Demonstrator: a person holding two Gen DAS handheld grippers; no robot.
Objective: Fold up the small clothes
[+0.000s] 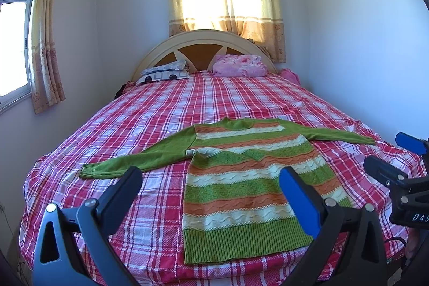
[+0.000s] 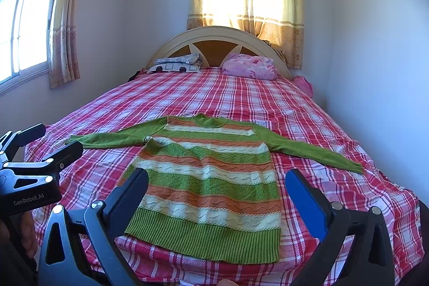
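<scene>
A small knit sweater (image 1: 249, 186) with green, orange and cream stripes lies flat on the red plaid bed, both green sleeves spread out to the sides. It also shows in the right wrist view (image 2: 211, 184). My left gripper (image 1: 211, 178) is open and empty, held above the bed's near edge just before the sweater's hem. My right gripper (image 2: 217, 184) is open and empty, also above the hem. The right gripper shows at the right edge of the left wrist view (image 1: 394, 154), and the left gripper shows at the left edge of the right wrist view (image 2: 51, 138).
The bed (image 1: 166, 109) has a red plaid sheet and an arched headboard (image 1: 198, 44). A patterned pillow (image 1: 163, 73) and a pink bundle (image 1: 240, 65) lie at the head. Walls stand close on both sides, with curtained windows behind and at left.
</scene>
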